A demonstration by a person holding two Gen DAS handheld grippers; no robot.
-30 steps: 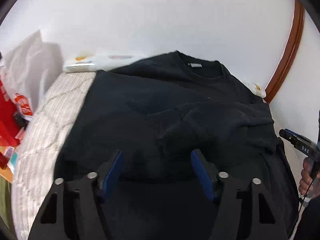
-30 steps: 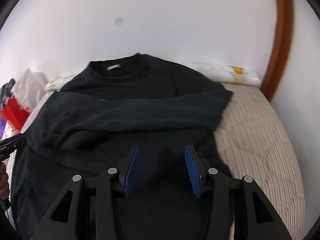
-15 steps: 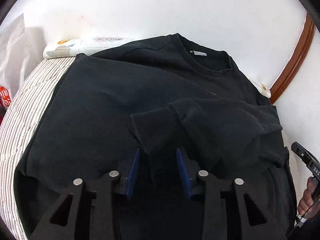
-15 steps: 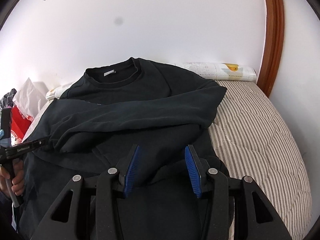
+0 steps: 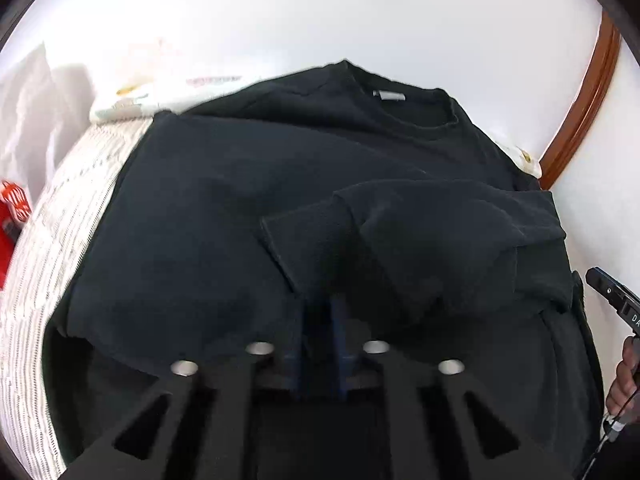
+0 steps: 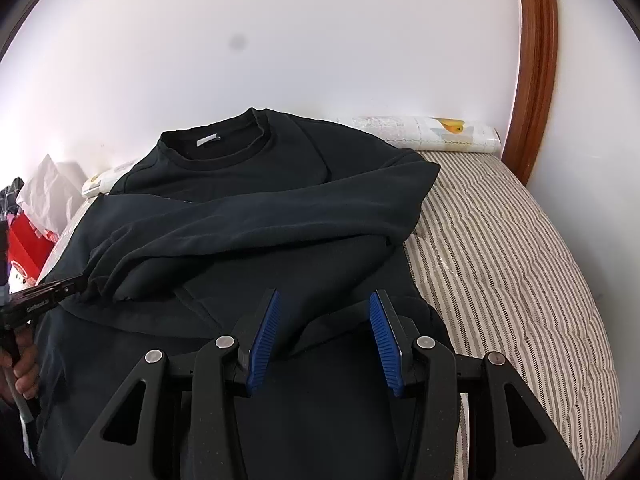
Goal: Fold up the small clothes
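White wall (image 6: 320, 40) behind, brown wooden frame (image 6: 536, 80) curving up at right. Bed with striped mattress (image 6: 500, 240); a patterned roll (image 6: 432, 134) lies along the wall edge. Red and white clutter (image 6: 28, 220) off the bed's far-left side.

Black sweatshirt (image 6: 240, 184) spread face-up on the mattress, collar toward the wall, pale neck label (image 6: 208, 140) showing. One sleeve (image 6: 260, 228) is folded across the chest, cuff end toward the left gripper.

Left gripper (image 5: 320, 320): jaws have just been closing and stand nearly together on a fold of the sleeve's cuff; dark cloth sits between the blue pads, though blur and shadow hide the exact contact. The sleeve bunches up directly ahead of and to the right of the jaws.

Right gripper (image 6: 324, 332): jaws apart, blue pads on either side of a raised ridge of sweatshirt fabric near the lower body; the cloth lies between them, and whether the left pad touches it is unclear.

A hand (image 6: 20, 360) holds the left gripper's handle at the left edge of the right wrist view.
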